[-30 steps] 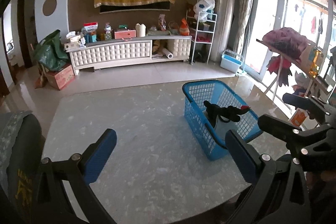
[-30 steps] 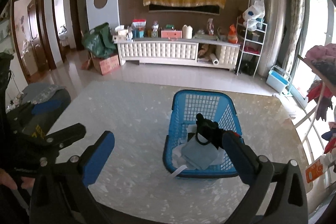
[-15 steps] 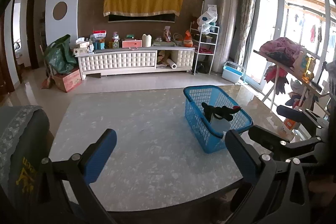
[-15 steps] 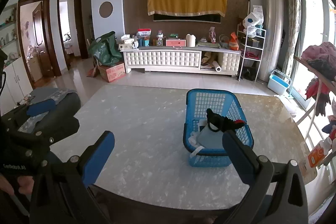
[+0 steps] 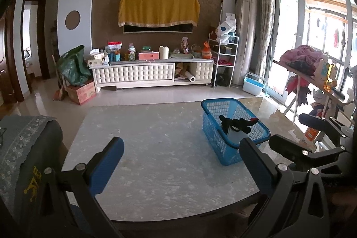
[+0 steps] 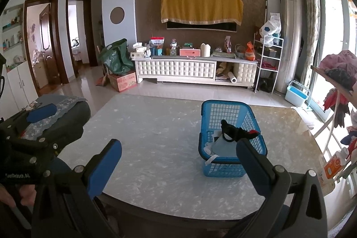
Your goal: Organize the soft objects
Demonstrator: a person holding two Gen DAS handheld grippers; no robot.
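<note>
Looking past your left gripper (image 5: 178,167), you find the blue basket (image 5: 214,124) standing on the marble table (image 5: 145,148), ahead and to the right, apart from both blue fingers. A black soft toy with a red tip (image 5: 236,123) pokes above its rim, lying on folded grey cloth (image 5: 234,133).

Your right gripper (image 6: 178,165) has the same basket (image 6: 223,169) ahead and slightly right, its right finger (image 6: 252,167) overlapping the near corner in the picture, though you cannot tell whether it touches. This view looks down into the basket, showing the grey cloth (image 6: 223,146), white pieces under it and a white strap (image 6: 209,159) hanging over the front rim; the left view shows only the side wall and the toy.

Both grippers are spread wide, holding nothing, fingers hanging over the table's near edge. A dark chair back with a grey lace cover (image 5: 20,144) stands at your left
</note>
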